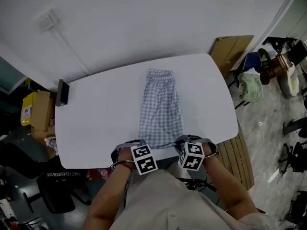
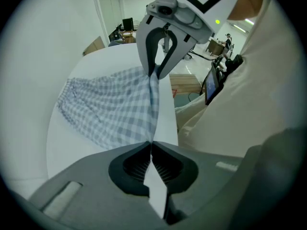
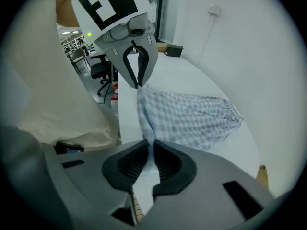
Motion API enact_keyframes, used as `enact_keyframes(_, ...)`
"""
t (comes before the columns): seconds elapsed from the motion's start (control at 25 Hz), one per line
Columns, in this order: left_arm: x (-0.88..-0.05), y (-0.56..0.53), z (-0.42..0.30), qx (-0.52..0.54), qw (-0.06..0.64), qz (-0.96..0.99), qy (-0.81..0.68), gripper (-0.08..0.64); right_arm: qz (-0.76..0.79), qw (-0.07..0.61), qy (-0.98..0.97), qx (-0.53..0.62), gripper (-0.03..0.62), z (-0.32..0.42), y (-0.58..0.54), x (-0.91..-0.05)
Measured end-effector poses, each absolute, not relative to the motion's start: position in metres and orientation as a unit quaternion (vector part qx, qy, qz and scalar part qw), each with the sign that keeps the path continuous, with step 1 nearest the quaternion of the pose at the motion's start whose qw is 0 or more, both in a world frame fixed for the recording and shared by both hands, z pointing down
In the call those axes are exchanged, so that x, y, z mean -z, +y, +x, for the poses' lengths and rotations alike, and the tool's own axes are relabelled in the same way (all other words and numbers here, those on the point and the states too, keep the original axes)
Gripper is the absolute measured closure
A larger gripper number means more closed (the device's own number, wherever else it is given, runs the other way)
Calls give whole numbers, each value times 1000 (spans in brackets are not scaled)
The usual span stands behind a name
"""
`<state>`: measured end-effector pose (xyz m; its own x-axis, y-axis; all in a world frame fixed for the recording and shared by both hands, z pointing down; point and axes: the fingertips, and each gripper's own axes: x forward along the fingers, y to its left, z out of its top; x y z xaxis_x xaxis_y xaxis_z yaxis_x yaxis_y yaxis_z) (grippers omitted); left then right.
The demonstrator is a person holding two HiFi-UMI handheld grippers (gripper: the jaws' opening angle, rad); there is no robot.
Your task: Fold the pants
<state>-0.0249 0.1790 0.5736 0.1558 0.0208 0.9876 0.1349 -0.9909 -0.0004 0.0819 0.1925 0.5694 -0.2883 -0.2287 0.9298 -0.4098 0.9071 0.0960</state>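
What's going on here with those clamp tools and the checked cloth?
A person is folding a pair of checked pants on a white table, with a hand-held gripper in each hand. The left gripper and the right gripper are each shut on a corner of the pants' near end, at the table edge closest to the person. The waistband lies at the far end.

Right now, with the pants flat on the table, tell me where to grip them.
Take the pants by the two near hem corners, from above, on the near side of the table. They lie lengthwise, waistband far, so that end folds over. The left gripper and right gripper pinch there.
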Motion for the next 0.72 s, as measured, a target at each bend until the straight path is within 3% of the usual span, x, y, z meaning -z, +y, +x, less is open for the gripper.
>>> enact_keyframes(0.72,-550,269,-13,635,-23,-764,-109,540,100,563,-814,-104,540,96,277,-546)
